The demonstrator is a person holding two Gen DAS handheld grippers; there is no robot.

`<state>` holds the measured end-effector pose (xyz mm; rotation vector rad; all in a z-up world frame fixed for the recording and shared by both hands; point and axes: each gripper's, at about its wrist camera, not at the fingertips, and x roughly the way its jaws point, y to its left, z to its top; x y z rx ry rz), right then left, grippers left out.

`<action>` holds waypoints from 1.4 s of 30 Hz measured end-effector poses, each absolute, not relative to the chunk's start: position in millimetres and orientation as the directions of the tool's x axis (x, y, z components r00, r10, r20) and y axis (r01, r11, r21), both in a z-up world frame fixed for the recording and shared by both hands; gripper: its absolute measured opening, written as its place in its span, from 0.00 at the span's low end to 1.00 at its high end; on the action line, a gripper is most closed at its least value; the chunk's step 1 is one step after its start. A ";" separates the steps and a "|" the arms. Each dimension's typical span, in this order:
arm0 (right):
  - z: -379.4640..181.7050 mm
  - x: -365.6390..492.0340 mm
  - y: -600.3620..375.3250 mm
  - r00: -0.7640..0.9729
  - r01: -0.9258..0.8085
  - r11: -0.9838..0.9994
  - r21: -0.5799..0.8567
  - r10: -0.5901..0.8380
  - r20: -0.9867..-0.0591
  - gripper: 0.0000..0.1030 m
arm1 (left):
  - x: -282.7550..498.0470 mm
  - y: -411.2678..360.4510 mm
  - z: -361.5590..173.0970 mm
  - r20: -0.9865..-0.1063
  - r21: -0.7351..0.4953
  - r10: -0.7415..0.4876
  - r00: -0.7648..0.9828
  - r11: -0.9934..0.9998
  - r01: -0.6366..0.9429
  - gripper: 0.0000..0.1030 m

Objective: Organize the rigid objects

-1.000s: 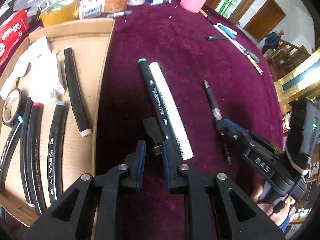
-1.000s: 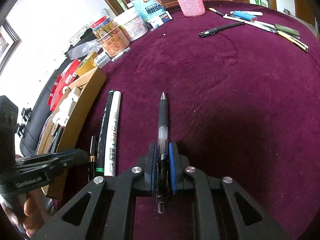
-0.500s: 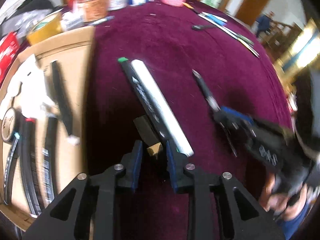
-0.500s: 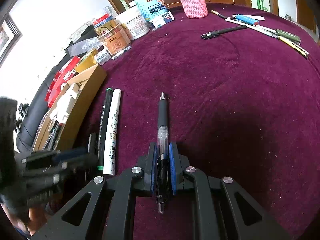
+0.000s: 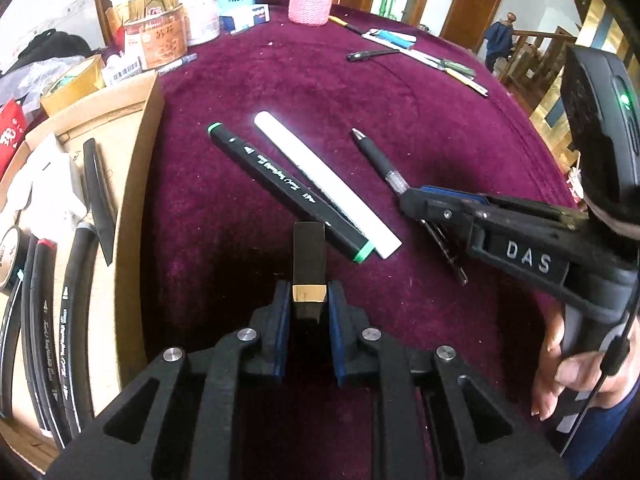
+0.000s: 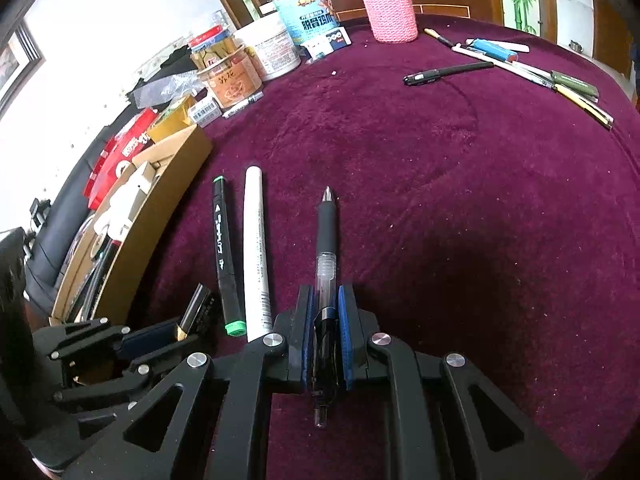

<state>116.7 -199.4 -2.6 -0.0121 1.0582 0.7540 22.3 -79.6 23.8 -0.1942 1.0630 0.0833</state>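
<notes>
left wrist view: left claw (image 5: 307, 312) closing, its pads pressed on a short black gold-banded block (image 5: 307, 264) over the maroon worktop (image 5: 304, 80); green-capped marker (image 5: 288, 188) and white marker (image 5: 324, 180) lie side by side just ahead; cardboard tray (image 5: 132, 184) at left; right wrist view: right claw (image 6: 325, 332) clamped shut on a black pen (image 6: 326, 264), tip forward.
</notes>
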 end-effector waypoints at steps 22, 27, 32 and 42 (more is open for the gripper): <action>15.0 96.5 -193.5 0.229 -0.590 0.705 0.392 0.612 -0.757 0.08 | -14.4 -51.6 70.1 -0.804 -0.215 -0.067 0.591 0.959 -0.185 0.15; 3.7 94.0 -185.5 0.247 -0.601 0.733 0.319 0.550 -0.798 0.09 | -20.1 -42.1 71.3 -0.799 -0.227 -0.070 0.597 0.955 -0.191 0.15; -0.9 91.8 -180.3 0.275 -0.625 0.741 0.246 0.504 -0.819 0.09 | -20.7 -38.1 69.7 -0.799 -0.238 -0.077 0.597 0.951 -0.196 0.15; 4.0 84.6 -177.2 0.332 -0.643 0.743 0.185 0.489 -0.806 0.09 | -22.7 -32.9 70.5 -0.790 -0.255 -0.088 0.607 0.947 -0.195 0.15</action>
